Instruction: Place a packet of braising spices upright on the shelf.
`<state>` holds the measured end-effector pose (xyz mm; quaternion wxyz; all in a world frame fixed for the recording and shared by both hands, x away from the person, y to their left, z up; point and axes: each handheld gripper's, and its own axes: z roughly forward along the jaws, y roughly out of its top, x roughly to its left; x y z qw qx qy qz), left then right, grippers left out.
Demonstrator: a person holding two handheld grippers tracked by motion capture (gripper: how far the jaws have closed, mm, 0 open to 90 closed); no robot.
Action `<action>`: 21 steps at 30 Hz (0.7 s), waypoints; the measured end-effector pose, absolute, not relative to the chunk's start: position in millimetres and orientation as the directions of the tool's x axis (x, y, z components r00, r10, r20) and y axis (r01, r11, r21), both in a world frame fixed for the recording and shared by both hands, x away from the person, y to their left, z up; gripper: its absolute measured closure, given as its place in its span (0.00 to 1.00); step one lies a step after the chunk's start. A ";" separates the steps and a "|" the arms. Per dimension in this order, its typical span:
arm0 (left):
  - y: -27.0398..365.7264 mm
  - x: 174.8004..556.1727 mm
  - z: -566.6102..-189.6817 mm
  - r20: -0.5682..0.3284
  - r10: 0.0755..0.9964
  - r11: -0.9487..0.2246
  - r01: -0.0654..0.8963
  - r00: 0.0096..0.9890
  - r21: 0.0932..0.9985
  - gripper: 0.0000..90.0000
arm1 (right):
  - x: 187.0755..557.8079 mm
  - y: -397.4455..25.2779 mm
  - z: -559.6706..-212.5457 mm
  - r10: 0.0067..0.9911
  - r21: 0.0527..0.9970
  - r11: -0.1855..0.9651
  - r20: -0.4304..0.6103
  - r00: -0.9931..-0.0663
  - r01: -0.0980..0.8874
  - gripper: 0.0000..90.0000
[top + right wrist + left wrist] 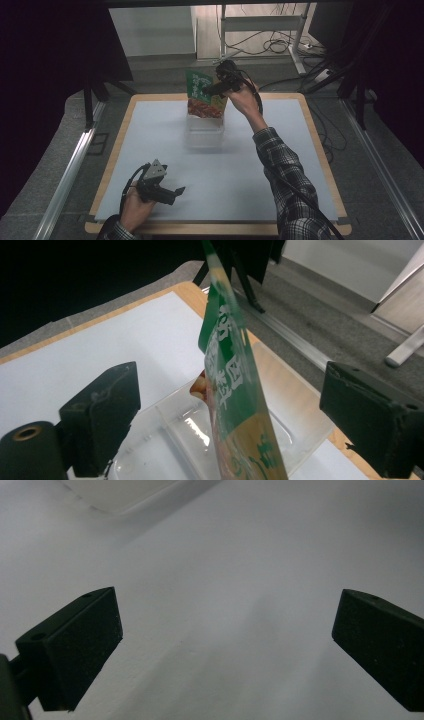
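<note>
Packet [202,95] of food — green at the top, red and orange lower down — is standing upright in a clear plastic container [204,132] at the far middle of the white-topped table [150,145]. In the right gripper view the packet [235,390] is rising edge-on between the two black jaws, which are standing wide apart with a gap on each side of it, and the container [165,440] is lying below. The right gripper [220,89] is hovering at the packet's upper right, its jaws spread, with the hand [244,102] and a checked sleeve [285,175] reaching in from the near right. The left gripper [172,192] is resting low over the near left of the table — its jaws [227,630] are also parted, with bare white surface between them.
</note>
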<state>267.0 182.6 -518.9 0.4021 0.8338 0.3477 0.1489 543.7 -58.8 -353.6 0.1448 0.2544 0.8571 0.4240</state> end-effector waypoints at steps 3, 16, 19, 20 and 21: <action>182.6 267.0 -518.9 -0.031 0.699 -0.436 0.460 0.714 0.774 0.00 | 542.4 -62.3 -352.1 0.562 0.802 0.501 -0.016 -0.827 0.325 0.07; 182.5 267.0 -519.2 -0.031 0.699 -0.435 0.459 0.715 0.774 0.00 | 535.3 -74.5 -352.7 0.562 0.806 0.486 0.007 -0.827 0.337 0.00; 182.6 267.0 -519.0 -0.031 0.699 -0.434 0.459 0.714 0.775 0.00 | 532.4 -78.3 -352.2 0.565 0.818 0.473 0.004 -0.825 0.327 0.00; 182.6 266.9 -519.0 -0.031 0.700 -0.434 0.459 0.714 0.775 0.00 | 531.5 -79.0 -352.0 0.567 0.822 0.469 0.000 -0.823 0.323 0.00; 182.5 266.9 -519.1 -0.031 0.700 -0.434 0.459 0.714 0.775 0.00 | 530.4 -80.2 -351.6 0.568 0.824 0.469 -0.007 -0.823 0.317 0.00</action>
